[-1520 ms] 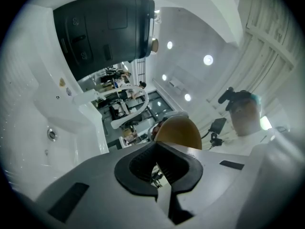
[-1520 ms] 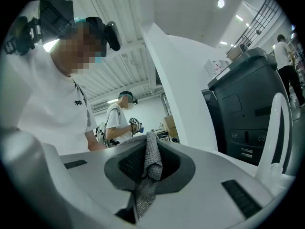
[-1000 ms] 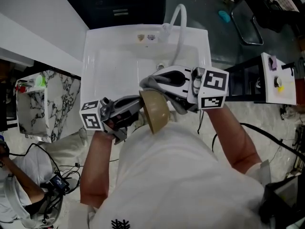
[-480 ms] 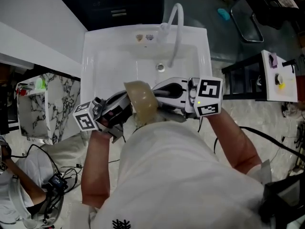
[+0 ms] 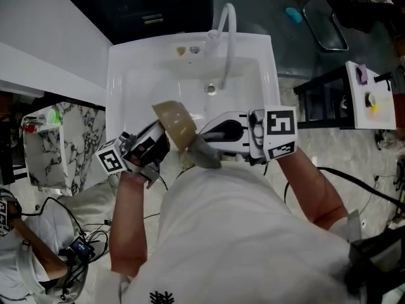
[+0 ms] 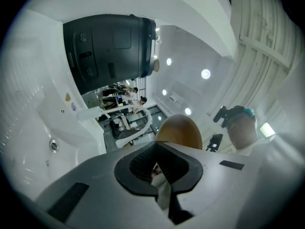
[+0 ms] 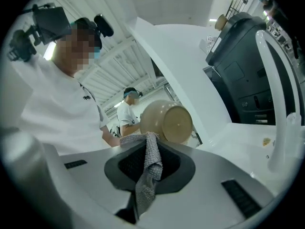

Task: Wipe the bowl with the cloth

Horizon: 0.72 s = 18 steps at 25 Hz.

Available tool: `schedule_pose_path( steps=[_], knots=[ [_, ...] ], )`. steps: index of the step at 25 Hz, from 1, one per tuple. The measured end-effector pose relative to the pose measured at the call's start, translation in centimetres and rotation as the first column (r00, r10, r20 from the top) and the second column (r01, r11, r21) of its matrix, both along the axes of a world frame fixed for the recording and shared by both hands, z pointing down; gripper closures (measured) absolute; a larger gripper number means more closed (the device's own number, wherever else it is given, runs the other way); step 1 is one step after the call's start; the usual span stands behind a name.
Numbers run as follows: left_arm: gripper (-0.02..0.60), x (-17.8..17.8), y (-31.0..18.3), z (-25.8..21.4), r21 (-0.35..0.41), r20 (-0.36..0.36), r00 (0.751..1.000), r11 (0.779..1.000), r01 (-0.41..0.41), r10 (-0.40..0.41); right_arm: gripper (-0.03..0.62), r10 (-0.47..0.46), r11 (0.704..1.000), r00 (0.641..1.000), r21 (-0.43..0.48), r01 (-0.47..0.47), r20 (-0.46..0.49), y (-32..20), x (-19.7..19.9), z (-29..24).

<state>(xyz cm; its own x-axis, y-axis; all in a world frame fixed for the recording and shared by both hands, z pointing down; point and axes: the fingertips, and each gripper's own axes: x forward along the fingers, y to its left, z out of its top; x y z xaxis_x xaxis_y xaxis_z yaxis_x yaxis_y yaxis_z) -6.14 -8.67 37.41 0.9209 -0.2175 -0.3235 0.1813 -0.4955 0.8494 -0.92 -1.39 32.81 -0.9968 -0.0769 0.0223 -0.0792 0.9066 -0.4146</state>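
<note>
Fingers of the left gripper [image 6: 159, 168] are clamped tight on the thin wall of the bowl [image 5: 174, 124]. They hold it in the air on its side, above the front edge of the sink [image 5: 120, 75]. Fingers of the right gripper [image 7: 150, 161] are pinched on the cloth [image 7: 147, 185], which hangs from them in a narrow fold.

In the head view the left gripper [image 5: 163, 139] and right gripper [image 5: 201, 138] face each other, with the bowl between them. The cloth [image 5: 204, 154] sits just beside the bowl's lower side; whether it touches cannot be told. From the right gripper view, the bowl [image 7: 167, 120] turns its flat round base toward the camera.

Behind the bowl, a curved faucet [image 5: 226, 30] arches over the basin, and a round drain [image 5: 211, 88] lies beneath it. A marble-patterned surface [image 5: 69, 138] stands to the left of the sink, a black stand [image 5: 316, 100] to the right. Another person [image 5: 25, 233] is at the lower left.

The bowl is smooth, tan and rounded. The cloth is grey with a fine knitted weave. The sink is glossy white and rectangular, and the faucet is a slim white tube.
</note>
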Motion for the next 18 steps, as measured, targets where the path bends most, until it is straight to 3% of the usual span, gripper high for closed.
schedule_pose_path(
  steps=[7,18],
  knots=[
    [0.568,0.5,0.9,1.0,-0.027,-0.002,0.999,0.999,-0.034,0.034,0.562,0.006,1.0,0.986,-0.01,-0.004,0.169,-0.3,1.6,-3.6],
    [0.568,1.5,2.8,0.2,-0.003,-0.029,0.995,0.996,-0.092,0.092,0.562,0.155,0.987,0.967,0.005,-0.159,0.2,-3.3,3.7,-4.5]
  ],
)
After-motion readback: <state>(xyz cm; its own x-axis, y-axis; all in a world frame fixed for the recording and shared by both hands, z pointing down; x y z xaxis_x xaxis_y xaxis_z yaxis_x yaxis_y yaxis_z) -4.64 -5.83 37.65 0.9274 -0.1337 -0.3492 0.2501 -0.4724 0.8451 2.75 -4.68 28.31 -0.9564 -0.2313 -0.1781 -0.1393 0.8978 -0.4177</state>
